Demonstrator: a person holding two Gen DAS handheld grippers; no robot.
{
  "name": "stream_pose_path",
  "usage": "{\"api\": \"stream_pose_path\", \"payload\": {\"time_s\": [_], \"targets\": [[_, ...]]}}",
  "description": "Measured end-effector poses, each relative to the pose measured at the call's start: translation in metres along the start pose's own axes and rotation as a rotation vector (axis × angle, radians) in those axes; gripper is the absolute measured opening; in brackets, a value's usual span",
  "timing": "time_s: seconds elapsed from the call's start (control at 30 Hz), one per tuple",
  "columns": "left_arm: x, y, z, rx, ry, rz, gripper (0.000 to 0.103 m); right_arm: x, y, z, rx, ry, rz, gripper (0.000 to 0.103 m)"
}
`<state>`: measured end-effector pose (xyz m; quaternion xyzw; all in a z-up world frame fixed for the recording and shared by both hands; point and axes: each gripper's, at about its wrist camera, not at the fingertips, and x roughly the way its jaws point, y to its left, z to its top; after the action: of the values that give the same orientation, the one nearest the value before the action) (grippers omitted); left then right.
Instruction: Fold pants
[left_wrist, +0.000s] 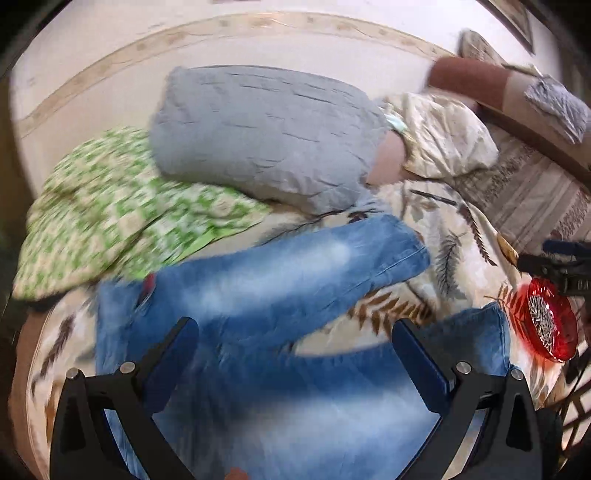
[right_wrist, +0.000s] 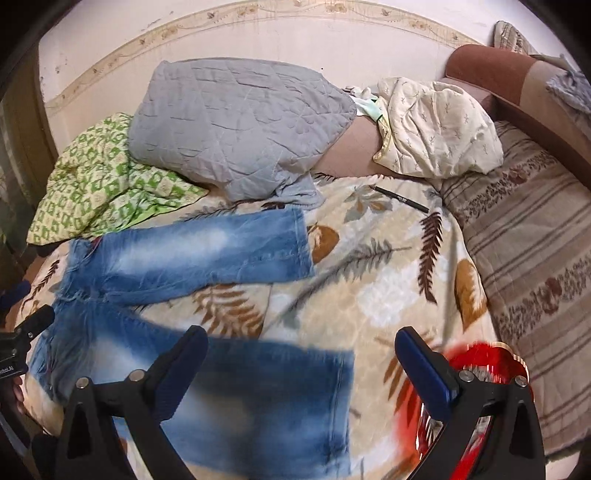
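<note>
Both tongs, left tongs (left_wrist: 295, 339) and right tongs (right_wrist: 301, 349), hover spread over the soft, heavy-draping jeans (right_wrist: 192, 258) on the bed; judged best pinched at hem and waistband.

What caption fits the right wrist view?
Open right gripper above faded blue denim jeans spread on leaf-patterned blanket.

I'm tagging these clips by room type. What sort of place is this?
Most likely a bedroom or living room at home, with a sofa bed. A leaf-print blanket covers the sleeping surface, a grey quilted pillow leans by the wall, and a brown upholstered armrest stands at the far end. The jeans lie spread out.
</note>
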<state>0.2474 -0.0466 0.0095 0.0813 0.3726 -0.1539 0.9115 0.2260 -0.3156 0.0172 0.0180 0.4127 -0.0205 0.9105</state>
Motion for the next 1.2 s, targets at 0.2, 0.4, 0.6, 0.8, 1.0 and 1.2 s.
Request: {"api": "stream_pose_path", "payload": {"time_s": [0.2, 0.4, 0.6, 0.8, 1.0, 1.2], "targets": [[0.083, 0.0, 0.054, 0.169, 0.091, -0.092, 0.103, 0.056, -0.01, 0.06, -0.004, 0.054, 0.017, 0.102], [0.165, 0.003, 0.081, 0.279, 0.227, -0.157, 0.103, 0.136, -0.017, 0.107, -0.015, 0.18, 0.05, 0.102], [0.226, 0.004, 0.099, 0.368, 0.299, -0.162, 0.103, 0.213, -0.028, 0.139, 0.072, 0.301, 0.155, 0.102], [0.266, 0.009, 0.101, 0.382, 0.358, -0.227, 0.103, 0.268, -0.034, 0.151, 0.1, 0.375, 0.171, 0.101], [0.288, 0.01, 0.099, 0.394, 0.388, -0.246, 0.103, 0.303, -0.034, 0.147, 0.104, 0.439, 0.226, 0.084], [0.309, 0.012, 0.098, 0.385, 0.44, -0.255, 0.103, 0.314, -0.023, 0.147, 0.091, 0.455, 0.309, 0.056]]}}
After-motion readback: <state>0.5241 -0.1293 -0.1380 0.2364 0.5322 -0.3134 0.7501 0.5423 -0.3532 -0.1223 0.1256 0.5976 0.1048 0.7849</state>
